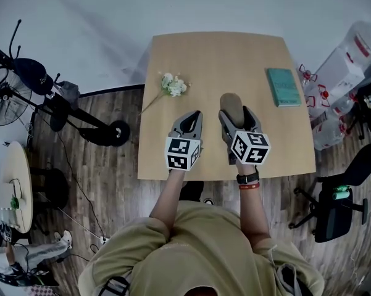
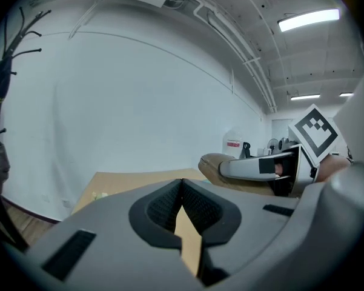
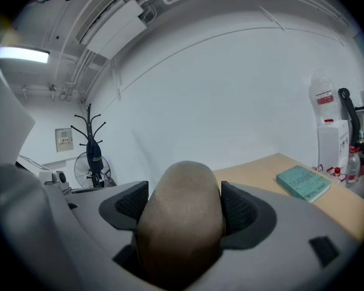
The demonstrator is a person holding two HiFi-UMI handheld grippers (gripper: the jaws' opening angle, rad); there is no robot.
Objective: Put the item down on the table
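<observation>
My right gripper [image 1: 237, 119] is shut on a brown, rounded oblong item [image 1: 232, 105] over the near middle of the light wooden table [image 1: 222, 57]. In the right gripper view the item [image 3: 182, 217] fills the space between the two dark pads. Its rounded end pokes out past the fingertips. Whether it touches the tabletop cannot be told. My left gripper [image 1: 189, 122] hovers just left of it with its jaws shut together and nothing between them. The left gripper view shows the item [image 2: 213, 162] and the right gripper off to the right.
White flowers [image 1: 173, 85] lie on the table's left part, and a teal book [image 1: 284, 86] on its right. On the floor, a fan [image 1: 3, 97] and a stand are at the left. Water bottles [image 1: 342, 73] and an office chair [image 1: 333, 208] are at the right.
</observation>
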